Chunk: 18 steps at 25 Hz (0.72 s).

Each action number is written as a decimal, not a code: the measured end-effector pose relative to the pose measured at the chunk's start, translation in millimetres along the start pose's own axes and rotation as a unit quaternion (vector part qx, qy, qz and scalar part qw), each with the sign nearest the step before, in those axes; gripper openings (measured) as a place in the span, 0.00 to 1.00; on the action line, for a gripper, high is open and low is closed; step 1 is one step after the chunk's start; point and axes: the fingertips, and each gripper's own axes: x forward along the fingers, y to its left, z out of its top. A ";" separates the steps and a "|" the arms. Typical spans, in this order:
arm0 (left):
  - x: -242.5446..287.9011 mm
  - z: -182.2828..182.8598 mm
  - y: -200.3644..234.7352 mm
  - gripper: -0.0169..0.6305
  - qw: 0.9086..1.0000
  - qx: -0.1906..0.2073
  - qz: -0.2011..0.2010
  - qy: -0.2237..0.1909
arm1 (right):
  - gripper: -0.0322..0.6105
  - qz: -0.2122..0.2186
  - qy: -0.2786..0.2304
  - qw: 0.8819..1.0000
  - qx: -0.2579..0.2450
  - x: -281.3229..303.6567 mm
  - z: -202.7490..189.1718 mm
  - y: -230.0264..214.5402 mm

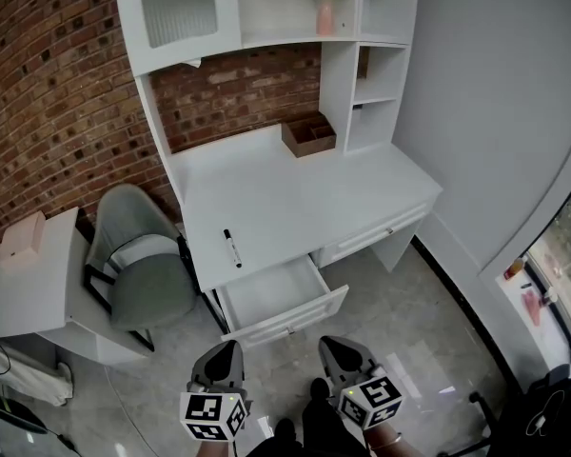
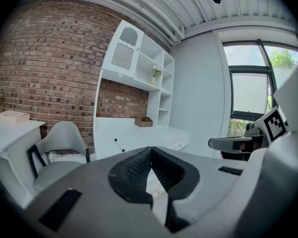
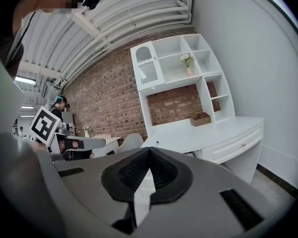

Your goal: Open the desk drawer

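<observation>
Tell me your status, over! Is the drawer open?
Left gripper and right gripper shut, empty, back from the desk. Drawer pulled out, looks empty. Nothing blocking it; chair stands aside.

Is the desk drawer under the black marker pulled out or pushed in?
Pulled out. In the head view the drawer shows its white inside beyond the desk edge, with nothing visible in it; the neighbouring drawer sits shut.

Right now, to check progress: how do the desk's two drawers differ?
The left drawer is pulled out, its white inside exposed; the right drawer sits shut and flush. The left drawer lies below the marker, the right drawer nearer the grey wall. Both are white.
</observation>
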 end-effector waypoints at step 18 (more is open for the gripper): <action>-15.4 12.7 8.6 0.04 1.000 0.008 0.000 -0.019 | 0.05 -0.010 -0.003 1.000 -0.020 6.3 5.2 5.4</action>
